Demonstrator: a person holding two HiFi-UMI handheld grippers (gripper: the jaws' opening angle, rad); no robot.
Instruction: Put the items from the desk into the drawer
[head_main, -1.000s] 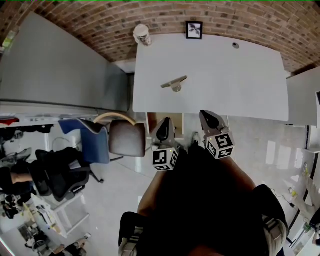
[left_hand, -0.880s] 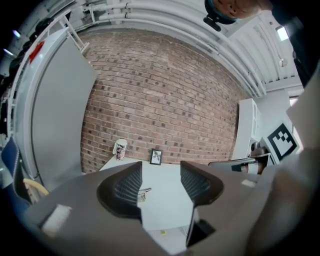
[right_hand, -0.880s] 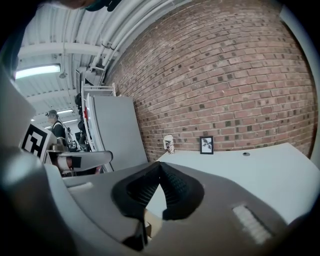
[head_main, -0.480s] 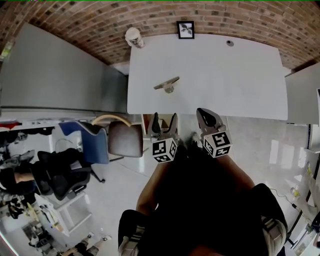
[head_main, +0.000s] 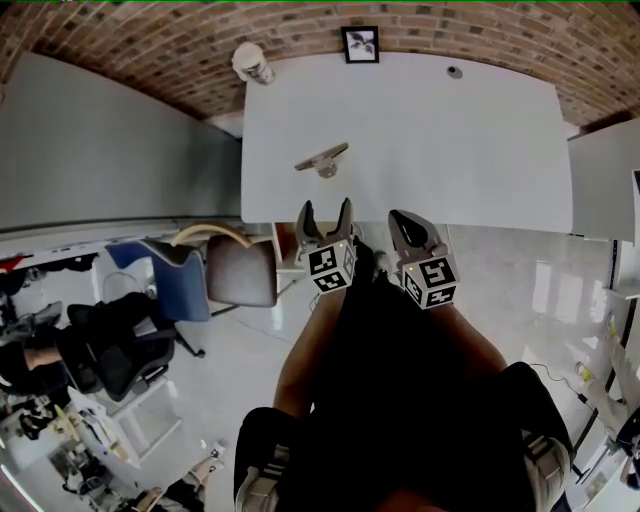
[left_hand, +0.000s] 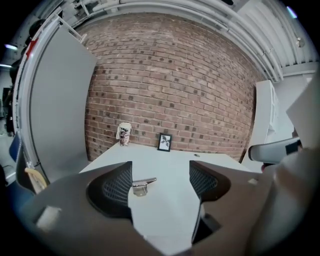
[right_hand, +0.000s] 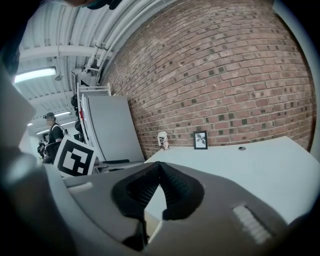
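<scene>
A small metal item (head_main: 322, 160) with a flat lever on top lies on the white desk (head_main: 450, 150), left of the middle. My left gripper (head_main: 325, 215) hovers at the desk's near edge, short of the item and apart from it. Its jaws have just been opening and stand open with nothing between them. In the left gripper view, that gripper (left_hand: 160, 172) frames the metal item (left_hand: 142, 184) beside its left fingertip. My right gripper (head_main: 405, 228) is shut and empty at the near edge, further right; its pads meet in the right gripper view (right_hand: 160, 167).
A paper cup (head_main: 250, 62), a small framed picture (head_main: 360, 44) and a round grommet (head_main: 455, 72) sit along the desk's far side by the brick wall. A brown chair (head_main: 240, 272) and a blue chair (head_main: 175, 280) stand left of me. A grey partition (head_main: 100, 140) is at left.
The left gripper's jaws went from shut to open. Both grippers moved forward to the desk's near edge, the left one further. The right gripper stayed shut.
</scene>
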